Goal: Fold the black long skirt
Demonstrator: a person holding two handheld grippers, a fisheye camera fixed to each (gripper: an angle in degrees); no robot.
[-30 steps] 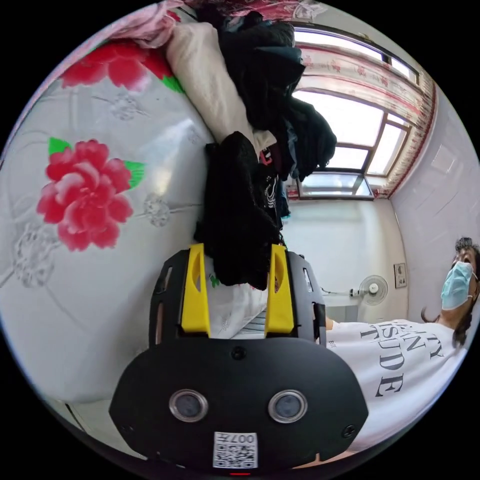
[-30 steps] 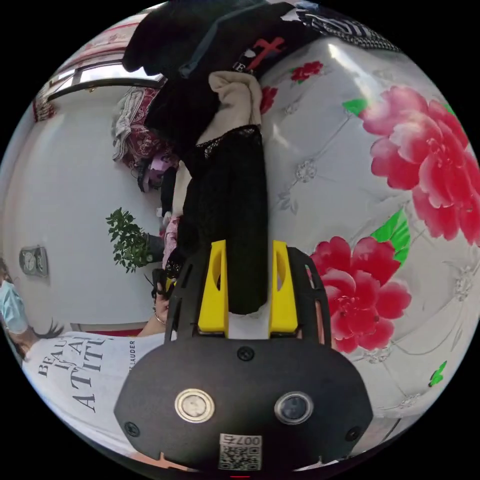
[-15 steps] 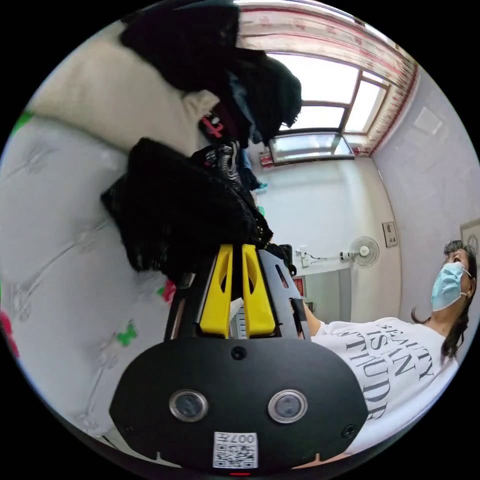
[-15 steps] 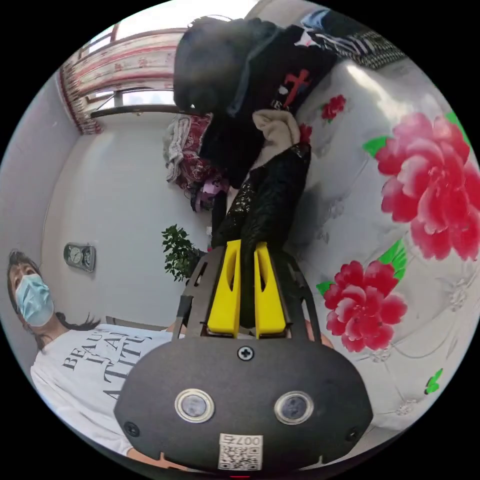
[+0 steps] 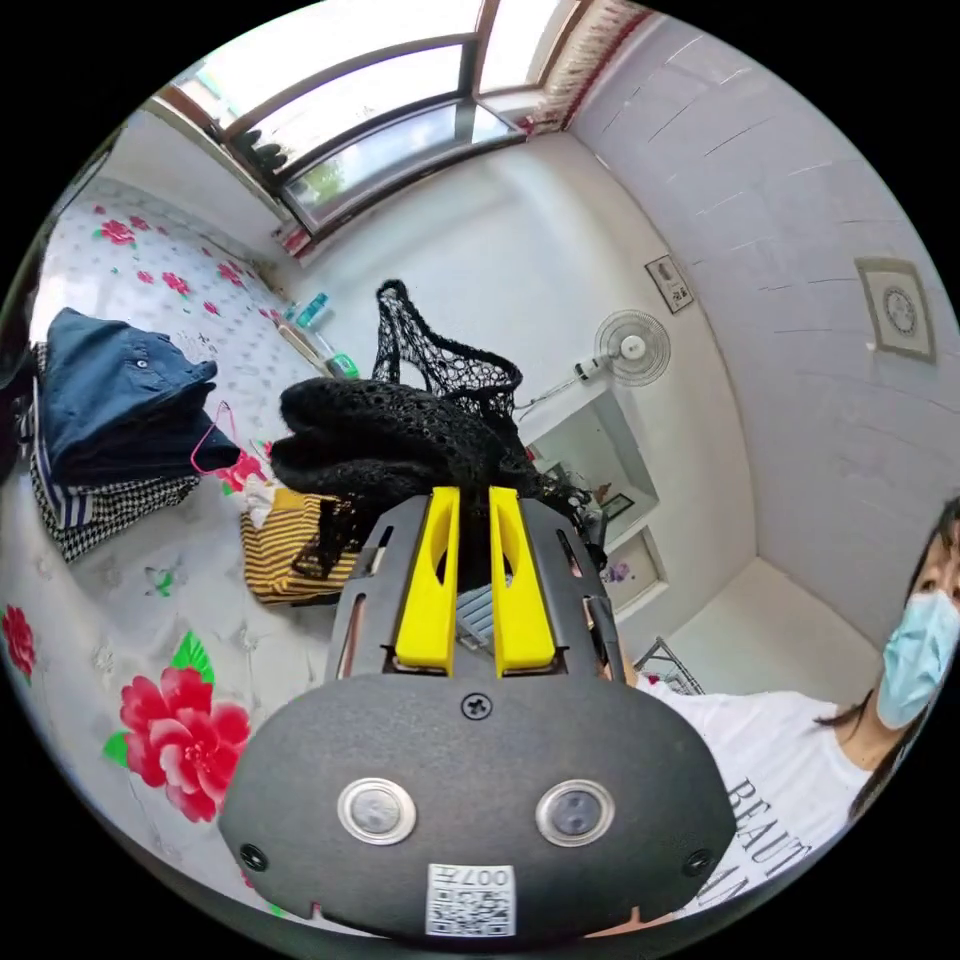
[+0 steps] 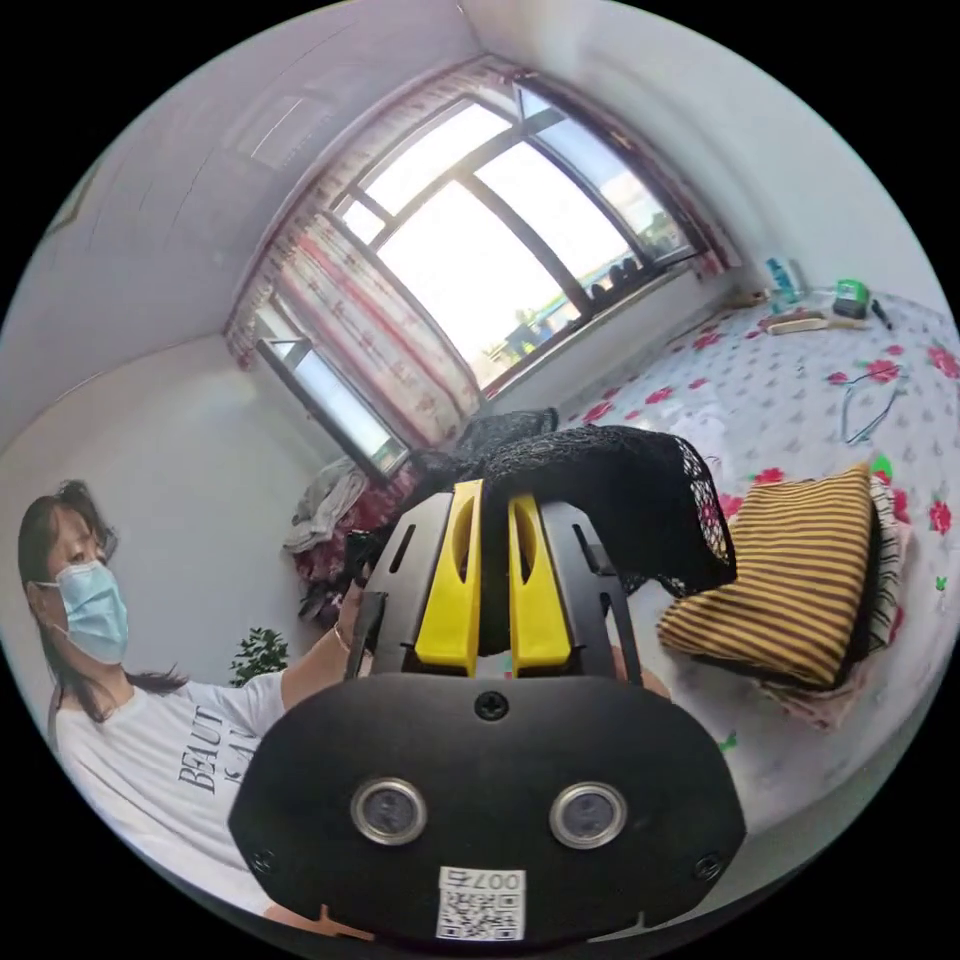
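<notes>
Closest to me in the left gripper view, my left gripper [image 5: 470, 500] has its yellow jaws drawn nearly together, with a bunch of the black long skirt [image 5: 390, 440] pinched between them; the lacy mesh bulges out past the jaw tips and one netted edge stands up above the bundle. In the right gripper view, my right gripper [image 6: 492, 495] is closed in the same way, its jaws narrow and clamped on another part of the black long skirt [image 6: 610, 490], which spills over to one side of the jaws and hangs in the air above the bed. Just beyond the skirt, a folded yellow striped garment [image 6: 790, 590] lies on the bed [image 6: 800, 390], resting on top of other folded pieces; in the left gripper view the same striped garment [image 5: 285, 545] peeks out beneath the skirt. Farther along the flowered bed cover [image 5: 130, 620], a stack of folded clothes [image 5: 110, 420] has a dark blue piece on top and checked fabric below. A hanger [image 6: 865, 410] lies on the bed farther off, and small items sit near the window sill. A person in a white printed shirt [image 6: 170, 760] stands at the side, and a fan [image 5: 630, 348] is mounted on the far wall near the window [image 6: 500, 260].
</notes>
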